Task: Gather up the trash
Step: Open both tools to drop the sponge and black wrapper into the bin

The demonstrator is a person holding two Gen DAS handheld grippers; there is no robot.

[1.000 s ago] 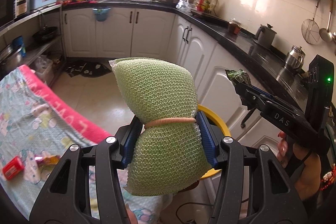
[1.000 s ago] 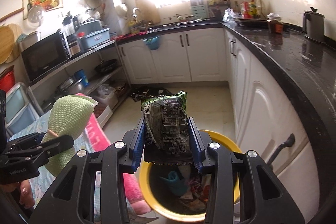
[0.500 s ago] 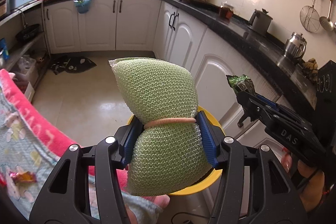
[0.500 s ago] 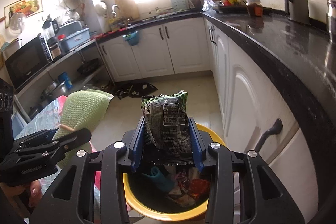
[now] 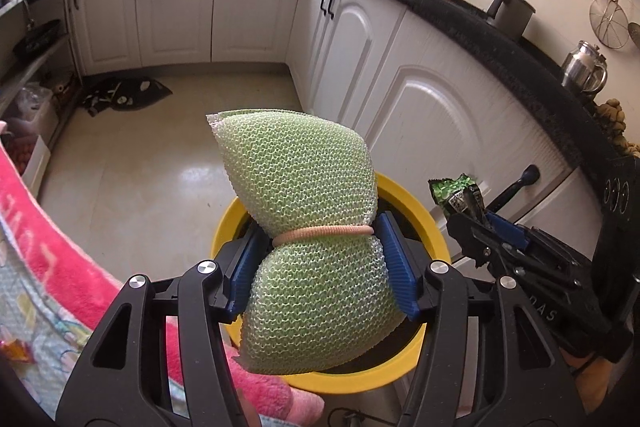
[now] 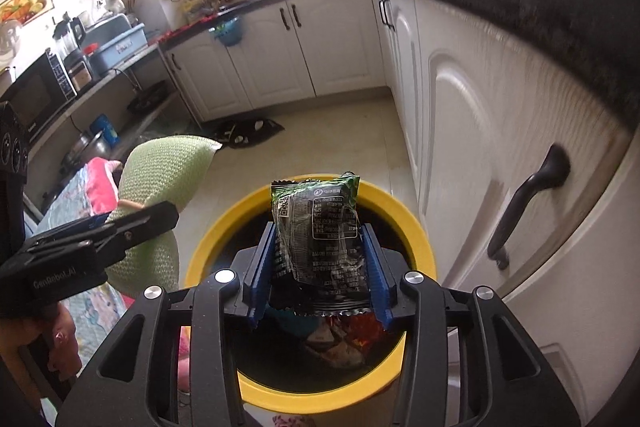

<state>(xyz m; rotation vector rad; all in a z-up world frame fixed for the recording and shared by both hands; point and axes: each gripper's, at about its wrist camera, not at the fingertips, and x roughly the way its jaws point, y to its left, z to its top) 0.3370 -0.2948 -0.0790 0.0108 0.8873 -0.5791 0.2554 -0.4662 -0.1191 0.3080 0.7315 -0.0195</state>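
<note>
Compared with a second ago, both grippers sit lower and closer over the yellow-rimmed trash bin [image 6: 416, 239]; its rim now fills more of each view, and the window and upper wall have slid out of the left wrist view

Left gripper [image 5: 316, 263]: jaws opening, blue pads still against the green mesh scrubber [image 5: 300, 227], at the waist where a tan hair tie [image 5: 324, 233] cinches it. Scrubber hangs over the bin's near-left rim

Right gripper [image 6: 316, 267]: jaws opening, a dark green snack packet [image 6: 320, 227] upright between the blue pads, left pad touching, a thin gap seeming to show at the right one. Packet is directly above the bin mouth

Right wrist view only: bin interior with crumpled wrappers [image 6: 344, 335], microwave [image 6: 32, 95] on the shelf, black cabinet handle [image 6: 528, 195], the hand [image 6: 52, 339] under the left gripper

Left wrist view only: pink towel edge [image 5: 60, 251] beside the bin, steel kettle [image 5: 584, 67] and wire skimmer [image 5: 608, 23] on the counter side, the bin's contents hidden behind the scrubber
</note>
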